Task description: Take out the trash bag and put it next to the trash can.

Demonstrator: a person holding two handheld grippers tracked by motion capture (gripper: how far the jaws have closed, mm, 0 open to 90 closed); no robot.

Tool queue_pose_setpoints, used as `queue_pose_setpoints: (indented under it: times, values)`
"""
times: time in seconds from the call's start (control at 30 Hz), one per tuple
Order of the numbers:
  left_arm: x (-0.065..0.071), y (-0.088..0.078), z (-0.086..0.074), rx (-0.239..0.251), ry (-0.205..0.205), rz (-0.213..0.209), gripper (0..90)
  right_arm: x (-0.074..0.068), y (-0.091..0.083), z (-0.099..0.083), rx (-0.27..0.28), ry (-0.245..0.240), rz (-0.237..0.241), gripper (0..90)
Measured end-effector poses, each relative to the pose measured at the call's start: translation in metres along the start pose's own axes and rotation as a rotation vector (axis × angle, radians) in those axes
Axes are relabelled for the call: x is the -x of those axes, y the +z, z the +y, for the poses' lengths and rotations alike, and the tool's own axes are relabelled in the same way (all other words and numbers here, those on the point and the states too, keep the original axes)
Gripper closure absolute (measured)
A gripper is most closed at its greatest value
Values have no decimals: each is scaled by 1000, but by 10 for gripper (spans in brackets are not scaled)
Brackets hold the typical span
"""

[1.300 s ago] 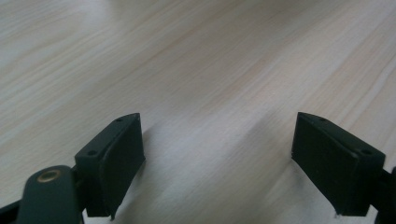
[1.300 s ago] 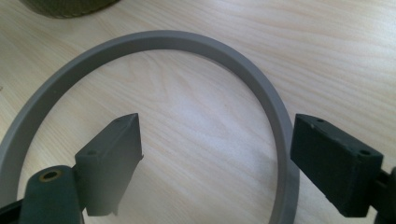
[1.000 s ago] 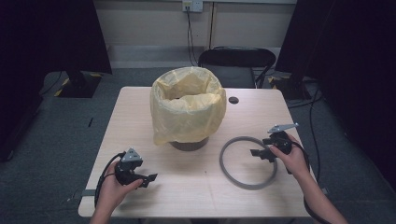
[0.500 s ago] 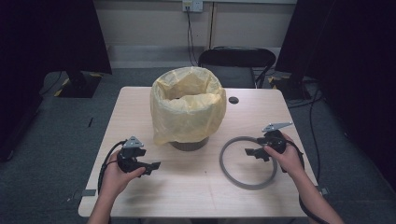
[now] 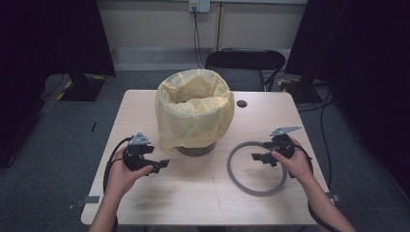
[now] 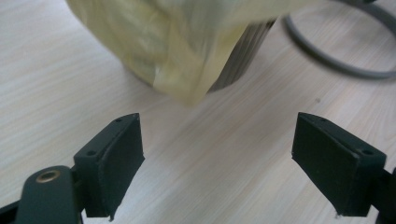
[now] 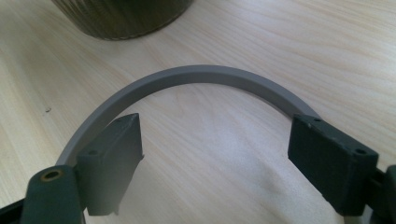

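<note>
Grey ring (image 5: 257, 168), a thin plain hoop, lies flat on the wooden table (image 5: 203, 203), right of the bin (image 5: 195, 145). The right gripper (image 5: 259, 157) hovers over its near-right arc, jaws wide with nothing between them. The ribbed dark bin wears a loose yellow bag (image 5: 195, 108); its inside looks empty, though shadowed. The left gripper (image 5: 163, 165) is spread wide too, holding nothing.

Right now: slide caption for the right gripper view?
Open right gripper poised over the grey ring on the table.
</note>
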State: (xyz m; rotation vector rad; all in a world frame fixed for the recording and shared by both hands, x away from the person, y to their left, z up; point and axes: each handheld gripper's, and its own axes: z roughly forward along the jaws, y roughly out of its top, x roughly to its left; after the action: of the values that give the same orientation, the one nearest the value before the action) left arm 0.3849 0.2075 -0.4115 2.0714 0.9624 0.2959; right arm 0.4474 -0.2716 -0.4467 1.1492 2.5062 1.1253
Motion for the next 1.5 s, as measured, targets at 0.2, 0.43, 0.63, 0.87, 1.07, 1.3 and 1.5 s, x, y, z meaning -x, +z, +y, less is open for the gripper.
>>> queue_pose_setpoints:
  times: [0.2, 0.43, 0.63, 0.87, 1.07, 1.3, 1.5]
  values:
    - [4, 1, 14, -3, 25, 0, 159, -3, 0, 4, -1, -12, 1, 177]
    - [5, -1, 30, 17, 48, 0, 160, -4, 1, 8, -14, -16, 1, 177]
    - [3, -3, 37, 35, 57, -8, 159, -5, 1, 15, -5, -15, 5, 181]
    - [0, -1, 43, 23, 55, 1, 168, -11, 4, 23, -19, -34, 24, 206]
    - [-3, 2, 47, 18, 48, 5, 171, -19, 7, 32, -24, -57, 44, 206]
    - [-4, 4, 50, 8, 66, -6, 180, -31, 11, 42, -3, -68, 72, 207]
    - [-6, 1, 54, 13, 74, 8, 208, -41, 8, 56, 28, -77, 90, 209]
